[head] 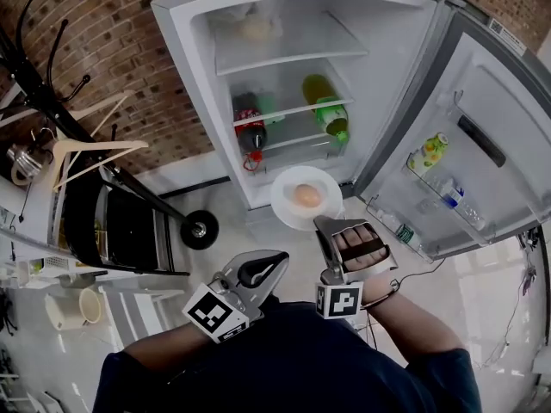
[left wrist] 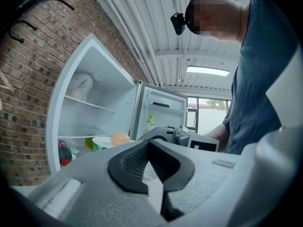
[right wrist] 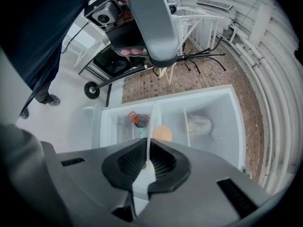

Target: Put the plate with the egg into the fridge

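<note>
A white plate (head: 293, 213) with a brown egg (head: 307, 195) on it hangs level in front of the open fridge (head: 202, 76), at the height of its lower shelves. My right gripper (head: 331, 224) is shut on the plate's near rim. In the right gripper view the plate (right wrist: 150, 126) runs edge-on between the pads of that gripper (right wrist: 148, 167), with the egg (right wrist: 162, 133) just beyond. My left gripper (head: 274, 261) sits lower left, close to my body, apart from the plate. Its jaws (left wrist: 150, 167) are shut with nothing between them, and past them the egg (left wrist: 120, 138) shows.
The fridge holds a dark red-capped bottle (head: 250, 132), a green bottle (head: 327, 106) and a pale bag (head: 256, 28) on the top shelf. Its door (head: 482, 144) swings open to the right, with small bottles (head: 428, 153) in its racks. A coat rack with hangers (head: 86, 149) and a wheeled black stand (head: 199, 229) crowd the left.
</note>
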### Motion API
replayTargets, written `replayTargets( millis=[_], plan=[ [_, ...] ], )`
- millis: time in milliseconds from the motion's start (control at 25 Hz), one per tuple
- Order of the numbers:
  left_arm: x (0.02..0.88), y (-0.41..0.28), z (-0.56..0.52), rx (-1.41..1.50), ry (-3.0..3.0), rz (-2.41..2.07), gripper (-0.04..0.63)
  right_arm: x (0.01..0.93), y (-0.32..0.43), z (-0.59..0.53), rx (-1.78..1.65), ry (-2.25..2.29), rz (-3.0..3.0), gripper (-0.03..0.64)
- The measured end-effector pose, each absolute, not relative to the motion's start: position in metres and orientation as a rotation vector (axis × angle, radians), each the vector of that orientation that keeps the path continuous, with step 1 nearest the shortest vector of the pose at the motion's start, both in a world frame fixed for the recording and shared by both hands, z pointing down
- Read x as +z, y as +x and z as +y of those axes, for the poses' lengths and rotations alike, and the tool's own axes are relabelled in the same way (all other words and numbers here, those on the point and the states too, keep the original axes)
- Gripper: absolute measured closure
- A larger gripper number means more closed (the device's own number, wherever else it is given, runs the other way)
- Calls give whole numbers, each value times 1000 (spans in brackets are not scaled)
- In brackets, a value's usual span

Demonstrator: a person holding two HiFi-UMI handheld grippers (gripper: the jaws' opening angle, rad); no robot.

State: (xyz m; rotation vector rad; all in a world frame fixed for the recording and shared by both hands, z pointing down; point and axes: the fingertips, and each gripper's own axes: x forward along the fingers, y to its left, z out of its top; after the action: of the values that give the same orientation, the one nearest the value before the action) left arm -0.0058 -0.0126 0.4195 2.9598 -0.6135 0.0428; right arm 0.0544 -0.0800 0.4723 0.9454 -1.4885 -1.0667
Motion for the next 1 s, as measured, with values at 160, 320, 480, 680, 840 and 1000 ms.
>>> replayTargets(
  millis=[160,320,480,680,840,1000],
  plan=[
    [412,-21,-45,16,2948,-610,600,469,42,-113,-1059,955,-1469,594],
    [408,-35,-69,-3,2948,-583,600,466,30,-142,-1043,966,-1451,594],
    [411,-49,-89,10,2954,-554,600,467,25,-168,-1022,976,-1426,594],
    [411,-47,-107,6,2943,-585,600,474,34,-195,-1006,964,-1425,594],
    [406,-41,-120,-10,2936,-654,600,477,37,-217,-1038,930,-1439,594],
    [403,-34,-129,-27,2928,-719,600,486,42,-239,-1053,886,-1448,594]
  ],
)
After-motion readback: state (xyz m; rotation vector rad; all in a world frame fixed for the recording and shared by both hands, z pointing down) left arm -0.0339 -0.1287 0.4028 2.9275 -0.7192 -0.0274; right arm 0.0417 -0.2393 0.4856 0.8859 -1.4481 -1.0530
